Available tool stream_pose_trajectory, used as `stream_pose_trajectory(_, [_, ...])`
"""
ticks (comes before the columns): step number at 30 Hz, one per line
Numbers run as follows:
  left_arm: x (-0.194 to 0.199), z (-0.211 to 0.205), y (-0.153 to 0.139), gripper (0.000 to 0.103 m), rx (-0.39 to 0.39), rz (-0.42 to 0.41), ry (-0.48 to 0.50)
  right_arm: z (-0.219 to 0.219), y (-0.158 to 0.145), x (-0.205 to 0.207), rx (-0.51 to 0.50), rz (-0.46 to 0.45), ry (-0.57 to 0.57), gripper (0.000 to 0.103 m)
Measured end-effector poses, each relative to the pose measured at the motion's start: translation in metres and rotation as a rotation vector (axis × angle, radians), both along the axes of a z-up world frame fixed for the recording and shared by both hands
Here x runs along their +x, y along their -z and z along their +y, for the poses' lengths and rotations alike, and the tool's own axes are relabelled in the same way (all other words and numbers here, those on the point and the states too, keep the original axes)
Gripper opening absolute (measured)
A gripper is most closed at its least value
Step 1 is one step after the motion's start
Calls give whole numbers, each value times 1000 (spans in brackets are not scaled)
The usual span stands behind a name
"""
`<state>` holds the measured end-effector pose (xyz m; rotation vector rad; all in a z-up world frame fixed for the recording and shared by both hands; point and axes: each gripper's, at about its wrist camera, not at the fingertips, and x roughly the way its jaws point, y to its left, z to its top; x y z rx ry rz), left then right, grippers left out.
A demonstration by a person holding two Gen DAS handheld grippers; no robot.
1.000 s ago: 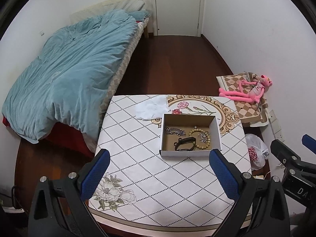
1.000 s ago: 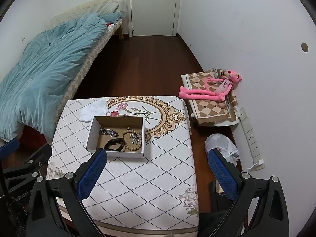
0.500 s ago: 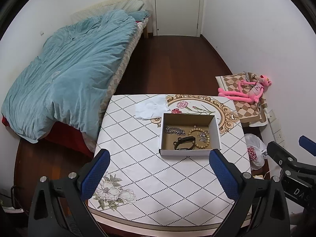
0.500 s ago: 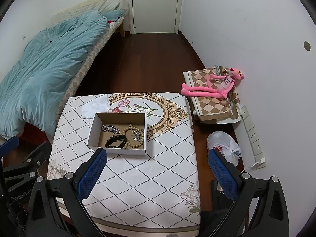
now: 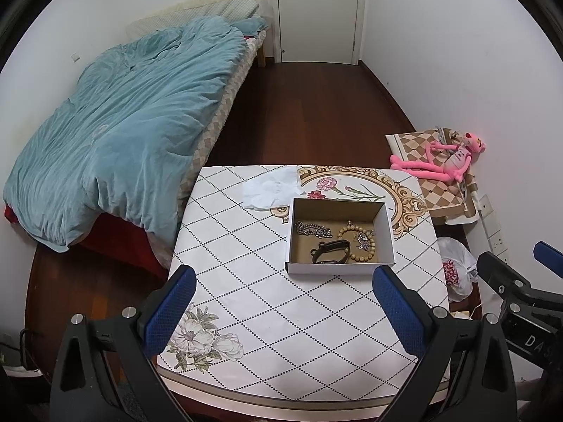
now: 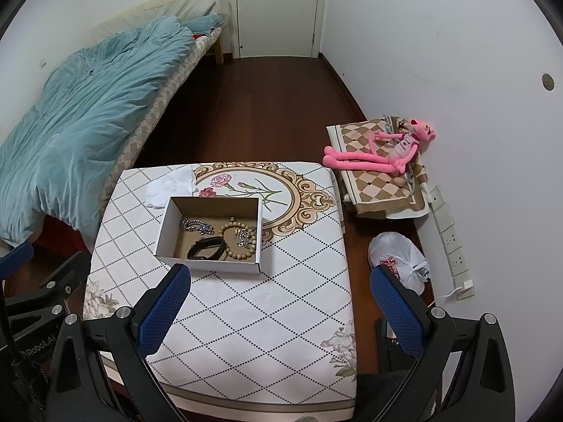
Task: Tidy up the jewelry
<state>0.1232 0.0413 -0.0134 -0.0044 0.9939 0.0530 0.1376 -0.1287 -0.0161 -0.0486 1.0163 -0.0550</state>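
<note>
Both the left hand-held gripper point(image 5: 281, 302) and the right hand-held gripper point(image 6: 281, 302) are wide open and hold nothing. The cardboard box point(image 5: 385, 219) lies ahead of them on the tabletop point(image 5: 246, 281), its long axis across the view, about equally near to both. Inside the box are a silver chain point(image 5: 313, 229), a black bracelet point(image 5: 330, 251) and a bead bracelet point(image 5: 357, 241). Beyond the box are crumpled paper point(image 5: 272, 188), then the wooden floor point(image 5: 309, 112), a bed point(image 5: 123, 123) and a door point(image 5: 318, 10).

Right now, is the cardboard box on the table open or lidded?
Open. The cardboard box has no lid; its inside shows a silver chain, a wooden bead bracelet and a black band.
</note>
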Motion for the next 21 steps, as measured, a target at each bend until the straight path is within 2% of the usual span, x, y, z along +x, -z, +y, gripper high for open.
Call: stream_pose_trajectory(21, [-3, 6, -4, 102, 7, -13, -14, 1, -1, -2, 4, -1, -1, 103])
